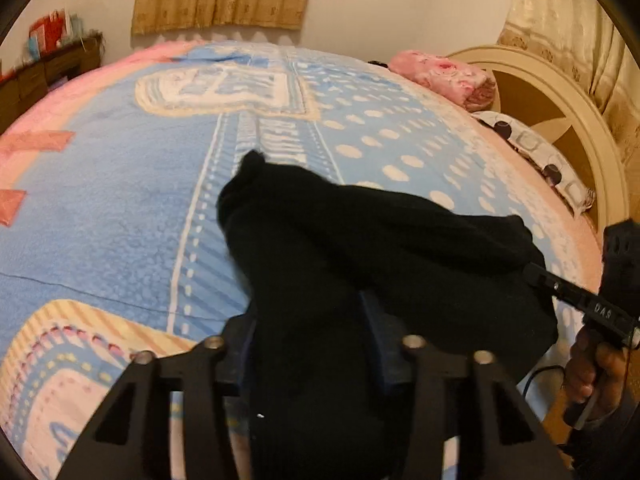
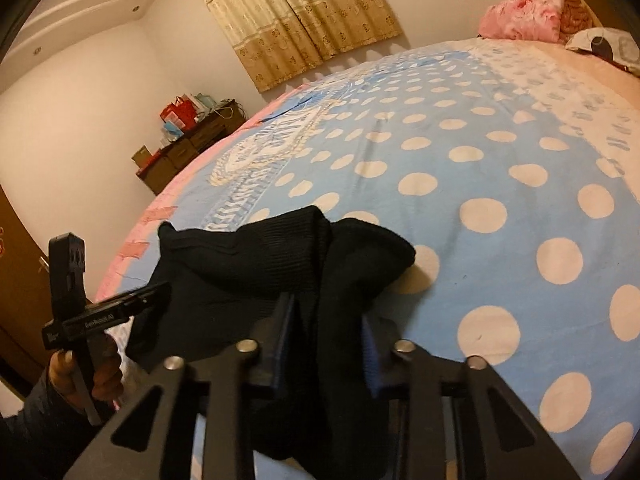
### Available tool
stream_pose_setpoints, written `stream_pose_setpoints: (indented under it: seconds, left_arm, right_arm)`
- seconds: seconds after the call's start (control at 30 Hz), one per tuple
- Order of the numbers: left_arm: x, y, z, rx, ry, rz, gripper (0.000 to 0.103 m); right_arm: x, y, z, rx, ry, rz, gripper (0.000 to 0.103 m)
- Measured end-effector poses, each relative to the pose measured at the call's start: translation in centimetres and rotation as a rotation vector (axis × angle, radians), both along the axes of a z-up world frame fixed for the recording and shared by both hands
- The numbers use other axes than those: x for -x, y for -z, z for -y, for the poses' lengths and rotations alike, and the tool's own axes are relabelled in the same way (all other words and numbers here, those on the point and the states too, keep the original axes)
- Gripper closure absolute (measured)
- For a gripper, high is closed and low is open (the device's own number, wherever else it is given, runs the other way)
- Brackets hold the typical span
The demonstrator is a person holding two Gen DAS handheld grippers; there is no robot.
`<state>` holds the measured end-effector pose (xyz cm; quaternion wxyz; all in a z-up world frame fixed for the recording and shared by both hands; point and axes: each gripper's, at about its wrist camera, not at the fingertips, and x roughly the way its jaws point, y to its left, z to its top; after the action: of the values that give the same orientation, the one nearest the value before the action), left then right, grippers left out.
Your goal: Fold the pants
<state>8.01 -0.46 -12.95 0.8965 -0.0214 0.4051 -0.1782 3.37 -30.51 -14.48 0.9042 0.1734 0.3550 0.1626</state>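
The black pants (image 1: 360, 240) lie in a loose heap on the bed (image 1: 120, 208), near its front edge, on the blue blanket with white dots. Both grippers hold the cloth. The left gripper (image 1: 308, 344) has its jaws clenched on a thick bunch of the pants, which fills the gap between the two fingers and hangs down toward the camera. The right gripper (image 2: 324, 344) grasps another bunch of the same pants in the same way; the cloth runs between its blue pads (image 2: 370, 356). In the right wrist view the left gripper shows at the left side, held by a hand (image 2: 100, 372), with its tip touching the pants. A pink folded blanket (image 1: 444, 74) and a pillow (image 1: 536, 152) lie at the far right end of the bed, by the headboard (image 1: 580, 120). Curtains (image 2: 296, 16) hang behind the bed.
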Motion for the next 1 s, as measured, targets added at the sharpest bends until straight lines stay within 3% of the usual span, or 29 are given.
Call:
stream_pose_setpoints:
  seconds: [0.1,0.2,0.3,0.67,1.0]
  left_arm:
    - [0.6,-0.4,0.6,-0.051,0.008,0.038,0.074]
    - [0.5,-1.1,-0.5,0.002,-0.017,0.033,0.086]
    - [0.6,-1.6,-1.1,0.021,-0.024,0.029,0.090]
    - [2.1,-4.2,-2.4,0.010,-0.062,0.111,0.091]
    - [1.5,-6.4,-7.4,-0.002,-0.177,0.176,0.091]
  right_arm:
    - [0.5,-0.5,0.1,-0.010,0.006,0.021,0.079]
    - [1.1,-1.5,-0.2,-0.007,0.003,0.056,0.083]
    - [1.4,-2.4,-0.6,0.002,-0.008,0.075,0.084]
    - [0.5,-5.6,-2.1,0.028,-0.067,0.121,0.086]
    - [-4.8,-9.0,-7.4,0.082,-0.192,0.162,0.086]
